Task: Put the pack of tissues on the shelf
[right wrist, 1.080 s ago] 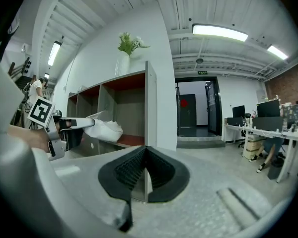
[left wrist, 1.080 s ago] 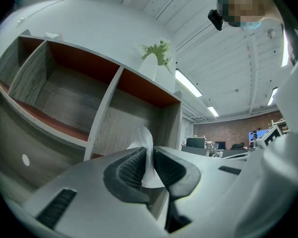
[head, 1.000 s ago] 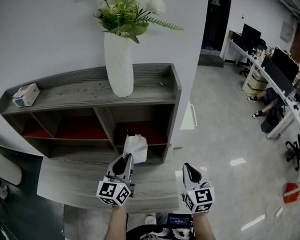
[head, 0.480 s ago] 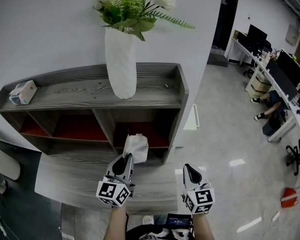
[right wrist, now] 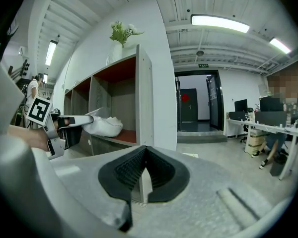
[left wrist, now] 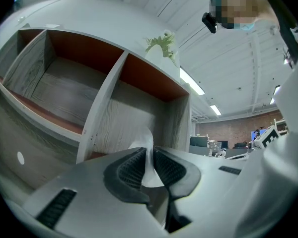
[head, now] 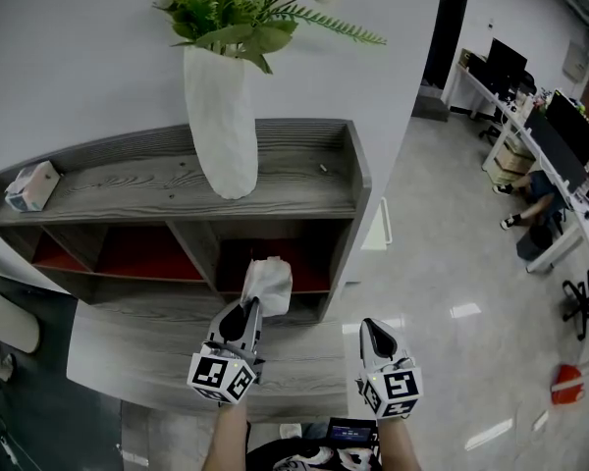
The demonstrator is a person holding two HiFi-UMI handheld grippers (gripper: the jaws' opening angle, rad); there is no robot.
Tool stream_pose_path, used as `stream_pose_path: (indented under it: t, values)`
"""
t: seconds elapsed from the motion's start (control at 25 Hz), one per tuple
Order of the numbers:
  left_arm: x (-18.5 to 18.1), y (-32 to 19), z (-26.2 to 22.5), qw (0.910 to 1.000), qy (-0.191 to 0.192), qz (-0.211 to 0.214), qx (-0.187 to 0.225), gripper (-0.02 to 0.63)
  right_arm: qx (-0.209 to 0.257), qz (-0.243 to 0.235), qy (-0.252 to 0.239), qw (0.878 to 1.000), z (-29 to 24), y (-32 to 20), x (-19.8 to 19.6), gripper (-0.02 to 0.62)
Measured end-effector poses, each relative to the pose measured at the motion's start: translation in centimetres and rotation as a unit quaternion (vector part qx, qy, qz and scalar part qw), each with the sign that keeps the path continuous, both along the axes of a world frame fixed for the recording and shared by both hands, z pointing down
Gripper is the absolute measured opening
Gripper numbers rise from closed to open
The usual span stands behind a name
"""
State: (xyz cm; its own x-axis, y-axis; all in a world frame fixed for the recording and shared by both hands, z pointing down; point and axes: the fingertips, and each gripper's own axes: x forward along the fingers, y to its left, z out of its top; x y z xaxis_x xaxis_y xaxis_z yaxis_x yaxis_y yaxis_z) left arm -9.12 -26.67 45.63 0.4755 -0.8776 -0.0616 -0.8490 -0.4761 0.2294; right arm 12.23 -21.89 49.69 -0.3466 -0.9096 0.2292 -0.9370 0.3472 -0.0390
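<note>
You are carrying out the transport step. Your left tool [head: 247, 309] is clamping the pack of tissues [head: 268, 285] by its near edge, with the jaws drawn in close on the thin wrapper. The pack is sticking out ahead of the tool, in the air just in front of the shelf [head: 304, 180] and level with the mouth of the lower right compartment [head: 309, 255]. It is not yet resting on any board. Your right tool [head: 376, 332] is hanging apart from the left one, with its jaws together and nothing between them, and it is taking no part. The top board is carrying a white vase [head: 221, 126] of flowers and a small box [head: 31, 185] at its far left end. In my judgement the placing is about to begin. The next move is calling for you to push the pack forward into the opening, clear of the upright divider on its left. You then lower it until its underside is bearing on the compartment floor, and only then part the jaws and draw straight back. The soft pack is likely to sag, so an early release risks it tipping onto the ledge [head: 157, 361] below.
</note>
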Motion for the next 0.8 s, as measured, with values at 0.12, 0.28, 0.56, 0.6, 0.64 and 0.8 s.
stream_pose_path:
  t: [0.12,0.28,0.56,0.6,0.64,0.8]
  values:
    - [0.2,-0.2,0.0,1.0000,-0.003,-0.002,-0.001,0.041,-0.002,-0.001,0.000,1.000,0.1,-0.4,0.1,0.005]
    - [0.3,-0.7,0.0,0.9999,-0.009,-0.009,0.001,0.041,-0.006,-0.003,0.002,1.000,0.6,-0.9,0.2,0.005]
    - [0.3,-1.5,0.2,0.9997,-0.012,-0.019,0.001,0.043,-0.014,-0.008,0.001,1.000,1.3,-1.9,0.2,0.005]
    - [0.3,-1.6,0.3,0.9997,-0.012,-0.021,0.001,0.041,-0.015,-0.009,0.001,1.000,1.4,-2.0,0.2,0.005]
    - [0.2,-1.8,0.4,0.9997,-0.012,-0.023,0.000,0.041,-0.015,-0.010,0.002,1.000,1.4,-2.1,0.2,0.005]
    - [0.2,-2.6,0.6,0.9995,-0.012,-0.028,-0.002,0.043,-0.016,-0.013,0.006,1.000,1.3,-3.0,0.2,0.005]
